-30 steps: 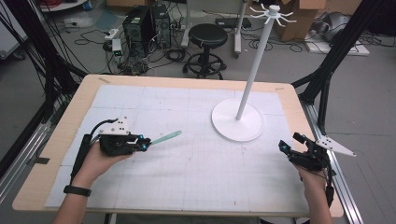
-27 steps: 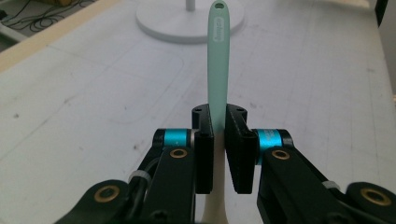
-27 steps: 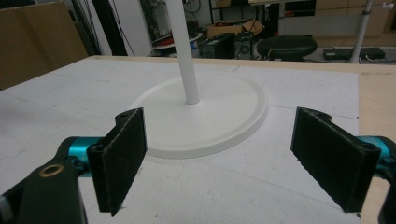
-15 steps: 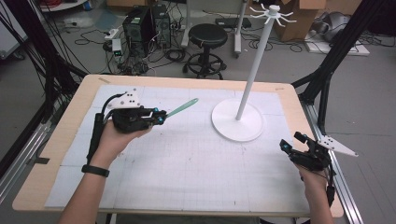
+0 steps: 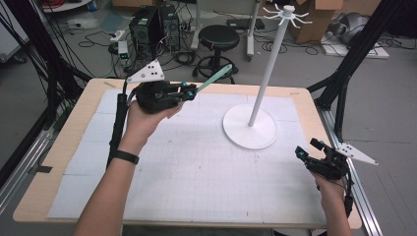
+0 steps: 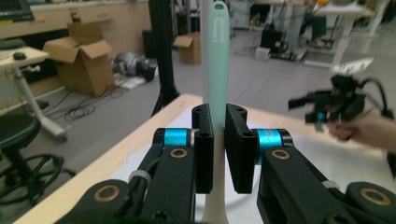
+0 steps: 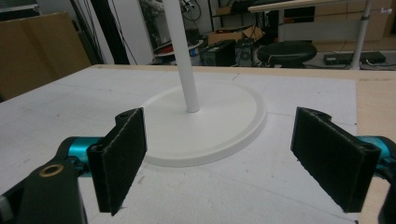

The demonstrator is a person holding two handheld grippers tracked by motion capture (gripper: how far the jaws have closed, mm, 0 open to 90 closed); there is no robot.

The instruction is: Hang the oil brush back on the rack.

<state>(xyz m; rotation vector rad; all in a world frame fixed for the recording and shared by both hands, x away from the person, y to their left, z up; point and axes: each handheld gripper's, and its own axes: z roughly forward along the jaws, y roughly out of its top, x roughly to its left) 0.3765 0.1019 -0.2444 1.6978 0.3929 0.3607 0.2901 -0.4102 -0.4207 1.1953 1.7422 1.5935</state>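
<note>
My left gripper point(image 5: 189, 93) is lifted above the far left part of the table and is shut on a mint-green utensil handle point(image 5: 214, 77) that points up and to the right toward the stand. In the left gripper view the handle point(image 6: 217, 51) rises straight up between the closed jaws point(image 6: 217, 140) and has a hanging hole at its tip. A white stand point(image 5: 268, 69) with a round base point(image 5: 248, 129) and small hooks at its top point(image 5: 285, 12) is at the back right. My right gripper point(image 5: 306, 151) rests open near the right edge, facing the base point(image 7: 205, 126).
A white gridded mat point(image 5: 196, 162) covers the wooden table point(image 5: 59, 152). Behind the table are a black stool point(image 5: 219, 39), computer boxes and cables on the floor. Black frame struts point(image 5: 344, 83) stand at the right. The other hand's gripper point(image 6: 334, 100) appears in the left gripper view.
My left gripper has risen and moved toward the far side and right with the green handle, its tip now higher and closer to the stand's pole. The right gripper has stayed put.
</note>
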